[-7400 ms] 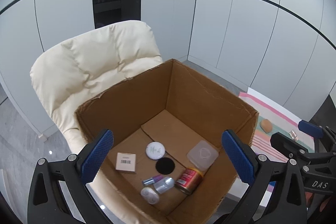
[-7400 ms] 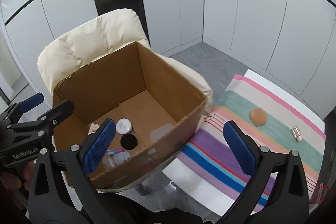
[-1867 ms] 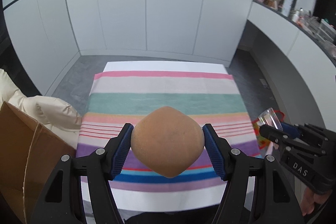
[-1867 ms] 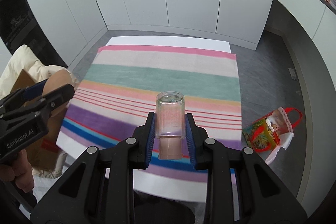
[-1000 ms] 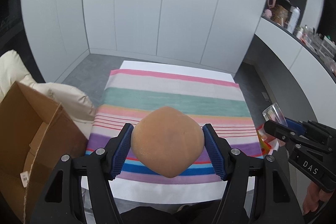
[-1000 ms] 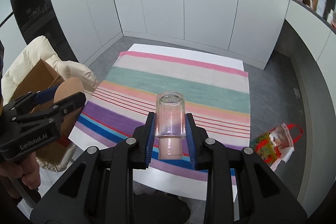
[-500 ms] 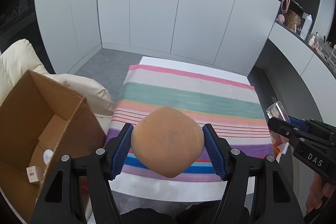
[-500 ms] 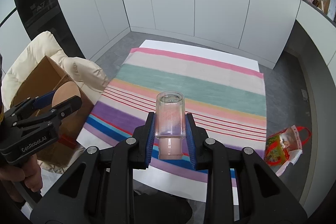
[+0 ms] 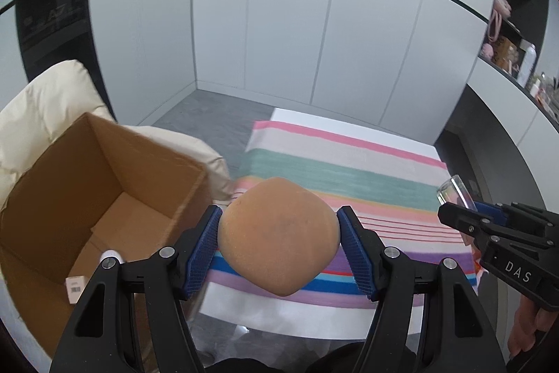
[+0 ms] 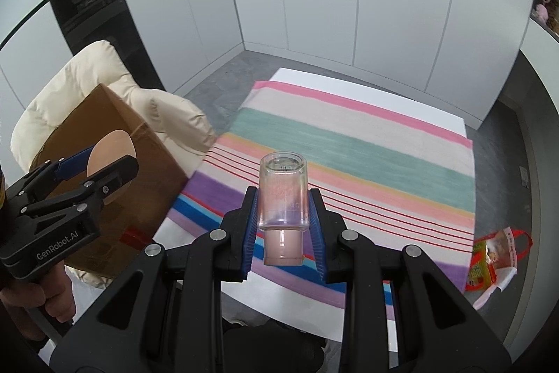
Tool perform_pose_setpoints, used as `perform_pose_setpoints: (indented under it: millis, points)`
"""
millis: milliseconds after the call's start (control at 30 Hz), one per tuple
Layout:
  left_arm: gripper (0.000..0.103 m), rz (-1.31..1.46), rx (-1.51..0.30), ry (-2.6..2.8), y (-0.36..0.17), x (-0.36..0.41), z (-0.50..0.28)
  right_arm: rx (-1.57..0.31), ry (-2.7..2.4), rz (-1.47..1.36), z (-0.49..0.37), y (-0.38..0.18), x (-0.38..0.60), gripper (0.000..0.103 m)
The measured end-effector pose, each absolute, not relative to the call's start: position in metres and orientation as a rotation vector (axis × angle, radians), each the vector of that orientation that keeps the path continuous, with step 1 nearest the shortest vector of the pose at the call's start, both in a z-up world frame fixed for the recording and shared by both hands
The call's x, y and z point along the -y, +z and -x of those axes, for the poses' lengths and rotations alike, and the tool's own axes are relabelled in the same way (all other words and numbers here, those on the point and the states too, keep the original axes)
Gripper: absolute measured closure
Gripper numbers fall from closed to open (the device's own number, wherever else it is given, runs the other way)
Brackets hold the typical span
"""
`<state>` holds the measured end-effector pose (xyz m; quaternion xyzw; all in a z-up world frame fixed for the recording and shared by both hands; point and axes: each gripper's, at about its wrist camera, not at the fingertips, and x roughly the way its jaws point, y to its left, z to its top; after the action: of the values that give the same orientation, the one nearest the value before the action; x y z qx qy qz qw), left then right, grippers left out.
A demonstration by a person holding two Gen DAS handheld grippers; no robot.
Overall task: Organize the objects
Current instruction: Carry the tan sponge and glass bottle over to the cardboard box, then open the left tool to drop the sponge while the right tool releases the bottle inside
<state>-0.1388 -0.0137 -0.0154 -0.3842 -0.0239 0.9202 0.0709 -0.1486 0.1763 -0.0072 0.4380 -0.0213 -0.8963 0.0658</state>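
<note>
My left gripper (image 9: 278, 242) is shut on an orange-brown makeup sponge (image 9: 277, 235) and holds it in the air just right of the open cardboard box (image 9: 104, 194). The sponge also shows in the right wrist view (image 10: 110, 154), in front of the box (image 10: 104, 142). My right gripper (image 10: 283, 226) is shut on a small clear bottle with a pink cap (image 10: 283, 198), held above the near edge of the striped cloth (image 10: 349, 156). The bottle's end shows in the left wrist view (image 9: 454, 194).
The box sits on a cream padded chair (image 9: 38, 107) left of the table with the striped cloth (image 9: 349, 170). A small white boxed item (image 9: 75, 284) and a white round item (image 9: 111, 255) lie in the box. A colourful bag (image 10: 492, 259) lies on the floor at right.
Both grippers have swung left toward the box while still holding the sponge and the bottle. The box now fills more of the left wrist view.
</note>
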Motion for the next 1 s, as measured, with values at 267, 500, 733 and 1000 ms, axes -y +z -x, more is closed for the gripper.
perform_pose_setpoints:
  millis: [267, 500, 733, 1000]
  points:
    - [0.034, 1.166, 0.118, 2.843, -0.012, 0.06, 0.132, 0.011, -2.648, -1.281, 0.154, -0.007, -0.132, 0.075]
    - [0.034, 1.189, 0.152, 2.9, -0.013, 0.1, 0.122, -0.034, -2.598, -1.239, 0.16, -0.004, -0.089, 0.075]
    - [0.034, 1.201, 0.16, 2.968, -0.02, 0.136, 0.111, -0.073, -2.544, -1.187, 0.161, 0.001, -0.044, 0.075]
    - [0.001, 1.192, 0.119, 3.06, -0.023, 0.163, 0.096, -0.119, -2.483, -1.127, 0.159, 0.006, 0.006, 0.075]
